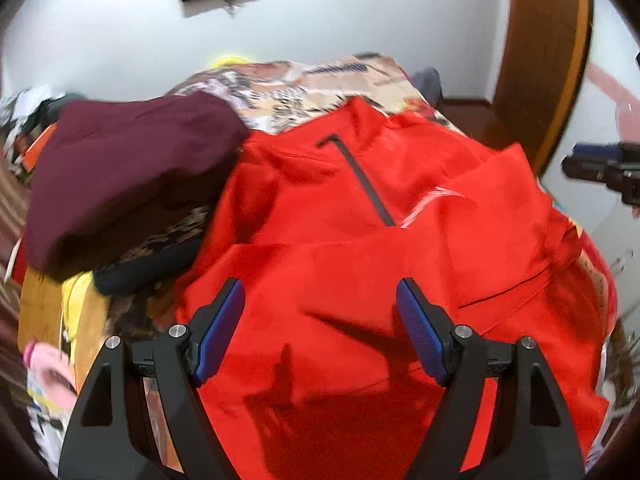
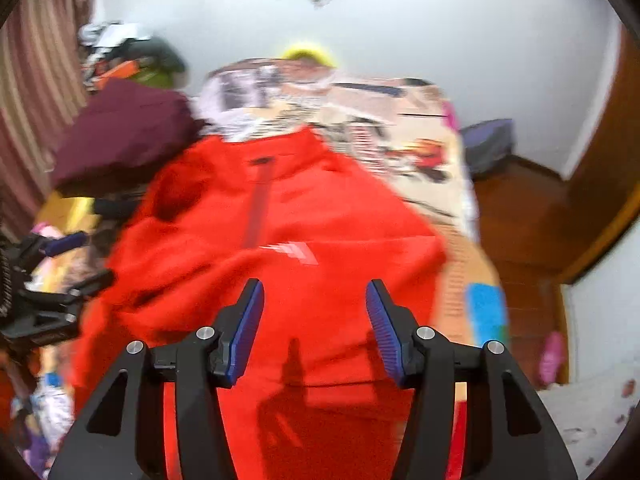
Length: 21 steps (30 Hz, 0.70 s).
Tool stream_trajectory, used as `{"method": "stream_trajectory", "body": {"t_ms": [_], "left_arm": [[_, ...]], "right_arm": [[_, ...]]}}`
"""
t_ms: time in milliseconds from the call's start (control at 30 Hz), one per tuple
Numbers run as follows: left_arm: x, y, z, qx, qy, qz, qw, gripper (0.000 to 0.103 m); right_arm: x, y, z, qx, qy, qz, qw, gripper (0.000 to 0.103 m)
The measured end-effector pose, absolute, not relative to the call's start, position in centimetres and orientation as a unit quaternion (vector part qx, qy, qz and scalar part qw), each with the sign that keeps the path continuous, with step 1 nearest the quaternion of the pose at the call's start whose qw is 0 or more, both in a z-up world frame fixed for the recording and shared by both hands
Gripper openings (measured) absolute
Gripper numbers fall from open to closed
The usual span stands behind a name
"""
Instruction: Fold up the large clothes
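One garment in play: red jacket lies front-up on the bed, collar toward the far wall, dark zip running down the chest w/ a white logo beside it. Looks like both sleeves are already folded in over the body: a flap edge crosses the front on the right side and another crease runs across below the zip, though blur makes the exact layers hard to read. So approx. halfway, judging by shape: sides in, the lengthwise fold (hem up to collar) not yet done.

Left gripper hovers over the lower part of the jacket, jaws wide apart, nothing btwn them. Right gripper likewise above the hem area, jaws apart and empty.

Maroon garment sits in a heap at the jacket's left shoulder, on top of other clothes, so more items prob. wait after this one. Next step needs both grippers to pinch the hem corners.
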<state>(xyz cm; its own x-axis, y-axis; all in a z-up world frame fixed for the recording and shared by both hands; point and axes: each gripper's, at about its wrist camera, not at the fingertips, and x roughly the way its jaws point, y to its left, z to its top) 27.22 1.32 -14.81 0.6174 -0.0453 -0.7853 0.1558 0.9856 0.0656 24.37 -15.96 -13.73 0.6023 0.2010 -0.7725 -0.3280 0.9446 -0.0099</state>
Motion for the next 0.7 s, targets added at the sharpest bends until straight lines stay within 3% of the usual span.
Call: {"method": "stream_trajectory", "body": {"t_ms": [167, 267, 367, 400, 433, 700], "left_arm": [[30.2, -0.5, -18.3, 0.051, 0.498, -0.095, 0.860, 0.074], [31.6, -0.7, -21.0, 0.038, 0.534, -0.090, 0.840, 0.059], [32.4, -0.5, -22.7, 0.018, 0.548, -0.082, 0.832, 0.035], [32.5, -0.3, -23.0, 0.013, 0.548, -0.078, 0.832, 0.018], [32.6, -0.1, -22.9, 0.009, 0.545, -0.074, 0.835, 0.010], [30.6, 5.1, -16.4, -0.050, 0.441, -0.040, 0.895, 0.006]], "right_arm": [[25.4, -19.3, -16.1, -0.069, 0.444, 0.103, 0.888, 0.049], [26.0, -21.1, -18.2, -0.052, 0.467, 0.094, 0.878, 0.049], [26.2, -22.0, -20.2, -0.032, 0.490, 0.092, 0.866, 0.049], [26.1, -22.5, -20.8, -0.025, 0.498, 0.093, 0.862, 0.049], [26.2, -22.8, -21.3, -0.016, 0.504, 0.096, 0.858, 0.049], [27.4, -25.9, -22.4, 0.122, 0.528, 0.117, 0.832, 0.050]]}}
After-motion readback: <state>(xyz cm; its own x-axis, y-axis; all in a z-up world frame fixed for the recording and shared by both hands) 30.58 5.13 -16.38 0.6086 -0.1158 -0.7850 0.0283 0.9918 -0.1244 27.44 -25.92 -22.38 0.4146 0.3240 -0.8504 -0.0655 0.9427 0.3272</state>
